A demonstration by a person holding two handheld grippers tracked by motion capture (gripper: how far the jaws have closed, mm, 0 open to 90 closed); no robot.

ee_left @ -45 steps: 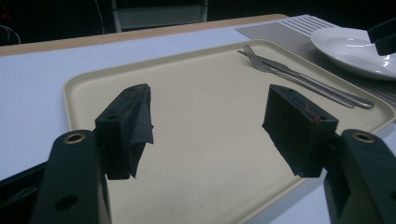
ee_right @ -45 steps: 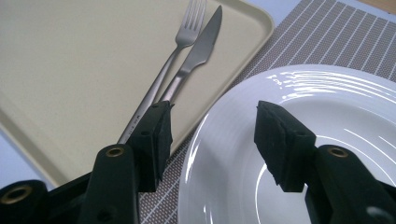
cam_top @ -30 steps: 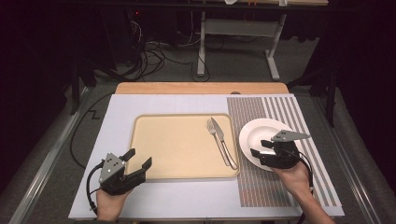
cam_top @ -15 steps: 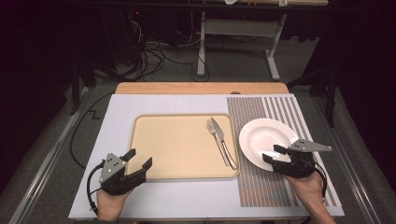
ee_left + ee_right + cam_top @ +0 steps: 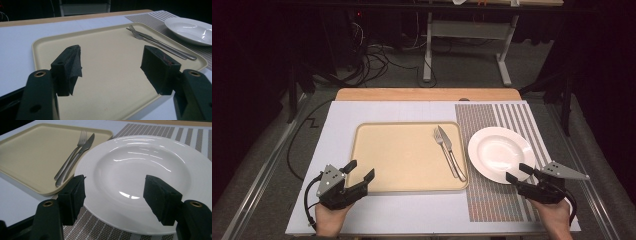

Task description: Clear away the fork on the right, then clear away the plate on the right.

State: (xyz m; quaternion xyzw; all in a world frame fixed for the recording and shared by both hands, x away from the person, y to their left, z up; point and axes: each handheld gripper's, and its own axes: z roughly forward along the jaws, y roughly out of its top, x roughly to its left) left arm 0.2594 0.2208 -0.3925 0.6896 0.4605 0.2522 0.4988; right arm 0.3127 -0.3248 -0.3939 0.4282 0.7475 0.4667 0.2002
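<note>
on tray (image 5: 402, 157), fork (image 5: 441, 141), knife (image 5: 448, 147), plate (image 5: 499, 152) seemingly bare

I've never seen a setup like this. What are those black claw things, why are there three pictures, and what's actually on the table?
Those claws are hand-held tools, not a robot: a person holds a two-jaw gripper in each hand. The high view looks down from above the person's side of the table, with the left gripper at the lower left and the right gripper at the lower right. The other two pictures come from small cameras riding on each gripper, looking out between its own black jaws.

On the table lie a beige tray with a fork and a knife at its right side, and beside it a white plate on a striped placemat.

Nothing is held. The left gripper's jaws stand open by the tray's near corner. The right gripper's jaws have just been opening and stand apart at the plate's near rim, not pressing on it.
</note>
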